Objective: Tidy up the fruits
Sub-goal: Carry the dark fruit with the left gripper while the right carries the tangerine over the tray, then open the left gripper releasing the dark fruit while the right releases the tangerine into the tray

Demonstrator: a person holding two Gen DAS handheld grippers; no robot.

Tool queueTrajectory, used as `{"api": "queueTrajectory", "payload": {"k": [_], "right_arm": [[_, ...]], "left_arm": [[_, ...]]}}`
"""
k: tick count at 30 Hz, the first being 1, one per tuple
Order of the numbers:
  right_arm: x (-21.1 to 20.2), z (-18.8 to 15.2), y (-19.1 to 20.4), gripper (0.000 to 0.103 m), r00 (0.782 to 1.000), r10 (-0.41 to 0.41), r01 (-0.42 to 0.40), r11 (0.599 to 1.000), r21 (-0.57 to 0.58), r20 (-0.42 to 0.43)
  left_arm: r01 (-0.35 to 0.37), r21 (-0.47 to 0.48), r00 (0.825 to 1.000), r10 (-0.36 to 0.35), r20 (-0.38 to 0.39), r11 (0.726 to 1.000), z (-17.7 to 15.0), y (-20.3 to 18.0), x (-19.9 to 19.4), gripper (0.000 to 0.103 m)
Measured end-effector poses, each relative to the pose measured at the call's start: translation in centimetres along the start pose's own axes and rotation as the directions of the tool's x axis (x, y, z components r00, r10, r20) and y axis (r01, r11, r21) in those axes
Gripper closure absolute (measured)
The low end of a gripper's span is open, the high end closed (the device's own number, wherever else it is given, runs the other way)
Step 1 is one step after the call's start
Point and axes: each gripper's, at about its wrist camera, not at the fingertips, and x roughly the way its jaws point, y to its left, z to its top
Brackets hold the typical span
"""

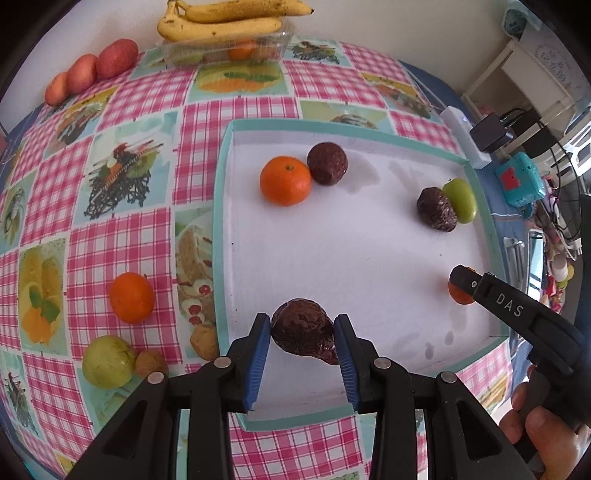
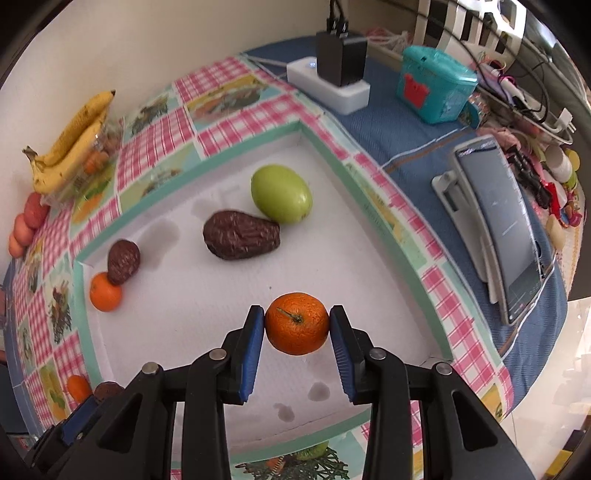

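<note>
While both tongs are hovering over the white tray [image 1: 369, 258], left tongs [image 1: 303, 334] are gripping a wrinkled dark fruit [image 1: 304, 330], right tongs [image 2: 297, 325] a mandarin [image 2: 296, 323]; each should be lowered beside its like before releasing.

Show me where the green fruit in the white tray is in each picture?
Left wrist view: the green fruit sits at the tray's far right edge, touching a dark wrinkled fruit.
Right wrist view: the green fruit lies upper middle, near the tray's far corner, touching the same dark wrinkled fruit.
Shared landmark: the bananas by the wall.
</note>
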Motion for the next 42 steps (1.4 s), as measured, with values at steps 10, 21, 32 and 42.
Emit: {"api": "queueTrajectory", "payload": {"k": [10,21,32,42], "right_arm": [[1.0,-0.2,0.0,0.065,0.999,-0.015,0.014,1.000,-0.009,-0.032],[1.1,-0.1,-0.1,0.065,0.999,-0.006,0.006,1.000,0.015,-0.037],[1.2,-0.1,-0.4,0.062,0.999,-0.014,0.015,0.999,0.034,-0.043],[0.1,0.2,0.0,0.055,0.998,-0.059,0.059,0.998,-0.002,-0.010]], "left_arm": [[-0.014,-0.001,1.000,0.014,-0.022,1.000,0.0,0.1,1.2,0.065],[-0.015,-0.003,1.000,0.015,-0.022,1.000,0.0,0.2,1.4,0.065],[-0.013,-0.009,1.000,0.013,0.000,1.000,0.2,0.2,0.3,0.061],[-0.010,-0.055,0.997,0.014,0.070,0.998,0.6,1.5,-2.4,0.046]]}}
